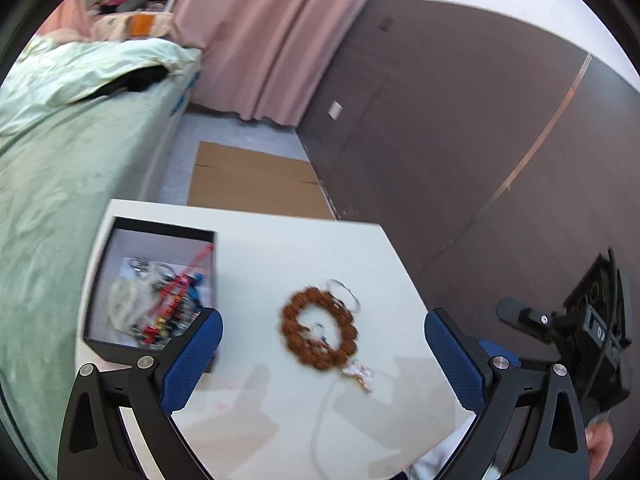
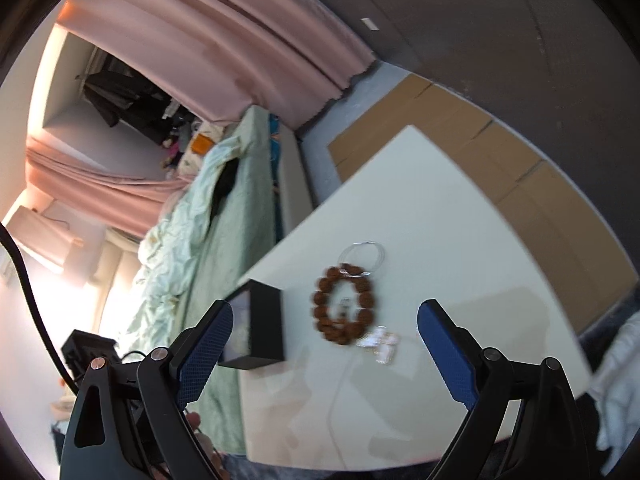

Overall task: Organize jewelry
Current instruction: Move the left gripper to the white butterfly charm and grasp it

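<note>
A brown bead bracelet (image 1: 318, 334) lies on the white table (image 1: 280, 248), with a thin silver ring (image 1: 345, 293) at its far edge and a pale charm (image 1: 360, 374) at its near edge. A black box (image 1: 154, 288) at the table's left holds several pieces of jewelry. My left gripper (image 1: 323, 354) is open and empty above the bracelet. In the right wrist view the bracelet (image 2: 344, 306), ring (image 2: 362, 256), charm (image 2: 380, 344) and box (image 2: 262, 328) show. My right gripper (image 2: 325, 346) is open and empty, near the bracelet.
A bed with green bedding (image 1: 60, 152) runs along the table's left side. Flat cardboard (image 1: 256, 178) lies on the floor beyond the table. A pink curtain (image 1: 272, 32) and a dark wall (image 1: 460, 140) stand behind. The right gripper's body (image 1: 580, 328) shows at right.
</note>
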Motion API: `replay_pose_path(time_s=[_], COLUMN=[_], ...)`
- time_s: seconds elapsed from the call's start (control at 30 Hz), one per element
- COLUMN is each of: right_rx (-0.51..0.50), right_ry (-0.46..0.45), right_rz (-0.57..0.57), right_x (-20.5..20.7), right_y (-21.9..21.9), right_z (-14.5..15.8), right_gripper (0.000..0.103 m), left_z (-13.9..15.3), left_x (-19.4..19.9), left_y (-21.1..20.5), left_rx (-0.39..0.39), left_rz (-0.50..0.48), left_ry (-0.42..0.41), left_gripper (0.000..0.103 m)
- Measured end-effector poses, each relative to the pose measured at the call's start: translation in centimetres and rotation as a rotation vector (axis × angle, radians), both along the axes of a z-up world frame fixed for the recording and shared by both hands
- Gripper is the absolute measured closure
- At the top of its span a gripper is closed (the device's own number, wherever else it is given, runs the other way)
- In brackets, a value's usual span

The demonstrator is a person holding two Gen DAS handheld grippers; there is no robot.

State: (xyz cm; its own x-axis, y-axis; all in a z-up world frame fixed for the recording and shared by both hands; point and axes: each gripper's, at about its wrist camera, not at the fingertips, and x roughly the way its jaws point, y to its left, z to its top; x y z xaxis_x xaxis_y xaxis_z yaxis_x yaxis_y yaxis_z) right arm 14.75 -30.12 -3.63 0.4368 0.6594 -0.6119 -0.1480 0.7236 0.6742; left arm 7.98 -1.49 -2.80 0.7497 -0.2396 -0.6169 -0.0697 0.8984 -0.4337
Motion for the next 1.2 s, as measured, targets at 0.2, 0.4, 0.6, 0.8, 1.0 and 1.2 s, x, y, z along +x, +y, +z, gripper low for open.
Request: replay_pose_path(time_s=[0.2,0.4,0.6,0.8,1.0,1.2], right_rx=[-0.07,-0.095,-0.086,-0.076,-0.069,-0.06], right_ry=[0.007,0.086,0.155,0.153,0.159,0.164], right_rz=[0.009,0.003,-0.022,-0.02,-0.009,-0.01], right_x=[0.0,0.5,1.2,1.5,1.7,1.7], right_y=[-1.6,-3.0,-4.3,-4.7,-4.9,-5.3], right_z=[-0.4,-2.0,-3.4,-3.3,-3.4,-3.4], right_gripper=[0.009,0.009,0.009,0.009,0.009,0.009], left_z=[-1.0,-2.5,-4.8,-6.2,-7.6,-8.7], left_x=[0.7,1.7,2.8,3.3,3.4,3.5], left_y=[-2.2,-3.9,-6.2,-8.2,-10.2,-10.0], left_rx=[0.027,0.055,0.058,0.075,0.154,0.201], left_rz=[-0.047,-0.089,-0.168,-0.21,-0.271,-0.29], left_ry=[0.037,0.077,0.168,0.199,0.231,0.245], left_gripper=[0.002,0.016,0.04,0.04,0.04,0.04])
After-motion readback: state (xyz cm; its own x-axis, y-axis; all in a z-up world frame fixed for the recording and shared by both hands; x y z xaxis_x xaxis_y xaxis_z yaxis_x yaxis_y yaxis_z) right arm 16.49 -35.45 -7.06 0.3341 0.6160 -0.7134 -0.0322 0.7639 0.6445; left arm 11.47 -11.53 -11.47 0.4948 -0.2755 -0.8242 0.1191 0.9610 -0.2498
